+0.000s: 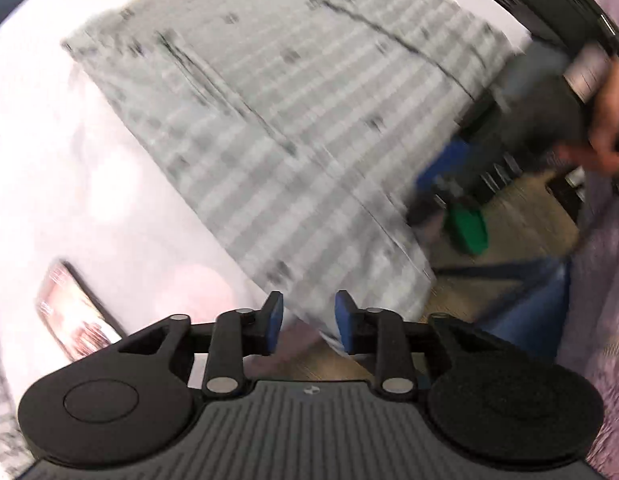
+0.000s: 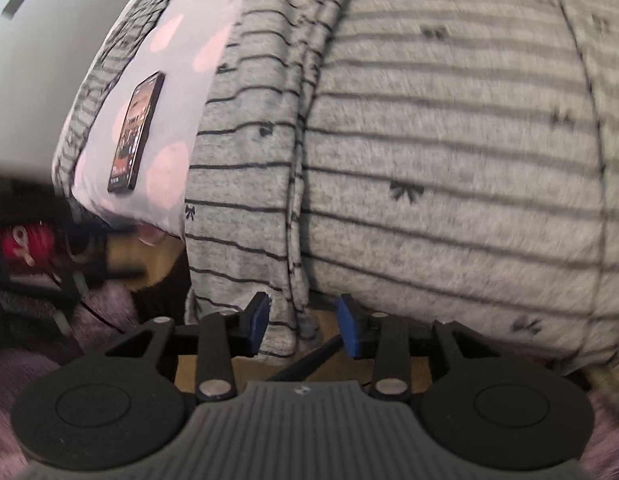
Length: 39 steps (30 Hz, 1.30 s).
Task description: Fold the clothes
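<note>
A soft grey knit garment with thin dark stripes and small bow prints [image 2: 449,152] lies spread over a white sheet dotted with pale pink circles [image 2: 169,92], its lower hem hanging past the sheet's edge. A fold or seam runs down its length, bunching the fuzzy fabric into a ridge. The right claw [image 2: 303,320] stands wide, blue pads apart, with the hanging hem edge between them but not pinched. The left claw [image 1: 309,322] is likewise spread wide at the garment's near corner [image 1: 269,128], gripping nothing. A flat black phone with a lit screen [image 2: 135,132] rests on the sheet just beside the garment. A fluffy purple rug [image 1: 605,280] lies below, beside wooden flooring.
</note>
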Each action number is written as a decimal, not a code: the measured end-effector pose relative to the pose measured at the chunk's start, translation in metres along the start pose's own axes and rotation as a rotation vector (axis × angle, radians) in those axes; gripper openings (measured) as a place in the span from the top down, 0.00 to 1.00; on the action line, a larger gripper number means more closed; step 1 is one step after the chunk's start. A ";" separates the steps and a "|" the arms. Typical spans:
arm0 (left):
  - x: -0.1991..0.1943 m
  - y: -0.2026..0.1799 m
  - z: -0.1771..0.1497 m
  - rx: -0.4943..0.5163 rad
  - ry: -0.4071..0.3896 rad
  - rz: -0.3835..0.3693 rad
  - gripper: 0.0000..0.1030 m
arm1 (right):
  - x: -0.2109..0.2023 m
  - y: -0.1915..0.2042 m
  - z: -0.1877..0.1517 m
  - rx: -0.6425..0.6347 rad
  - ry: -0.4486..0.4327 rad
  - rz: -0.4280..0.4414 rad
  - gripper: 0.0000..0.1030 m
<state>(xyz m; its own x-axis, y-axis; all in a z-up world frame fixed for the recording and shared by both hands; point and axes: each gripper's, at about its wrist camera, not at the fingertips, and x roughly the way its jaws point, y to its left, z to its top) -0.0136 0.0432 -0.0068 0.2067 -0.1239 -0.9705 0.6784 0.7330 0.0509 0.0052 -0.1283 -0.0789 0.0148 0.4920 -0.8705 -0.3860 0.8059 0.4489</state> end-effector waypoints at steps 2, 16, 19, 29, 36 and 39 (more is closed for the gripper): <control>-0.005 0.013 0.014 -0.005 -0.009 0.012 0.73 | -0.013 0.004 0.007 -0.043 -0.030 -0.014 0.60; 0.024 0.086 0.069 -0.208 -0.083 0.099 0.73 | -0.077 -0.029 0.159 -0.027 -0.258 -0.006 0.71; 0.030 0.108 0.074 -0.286 -0.105 0.080 0.73 | -0.069 -0.035 0.194 0.039 -0.296 0.047 0.71; 0.046 0.131 0.086 -0.322 -0.083 0.070 0.73 | 0.005 -0.030 0.254 0.146 -0.227 0.053 0.71; 0.062 0.140 0.084 -0.306 -0.060 0.017 0.73 | 0.034 -0.040 0.264 0.174 -0.207 -0.006 0.71; 0.073 0.138 0.084 -0.295 -0.038 0.020 0.73 | 0.034 -0.036 0.265 0.153 -0.215 -0.011 0.92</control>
<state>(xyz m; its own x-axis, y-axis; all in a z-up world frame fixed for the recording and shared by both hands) 0.1542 0.0789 -0.0505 0.2479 -0.1281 -0.9603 0.4404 0.8978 -0.0061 0.2639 -0.0534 -0.0717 0.2199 0.5284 -0.8200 -0.2415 0.8439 0.4791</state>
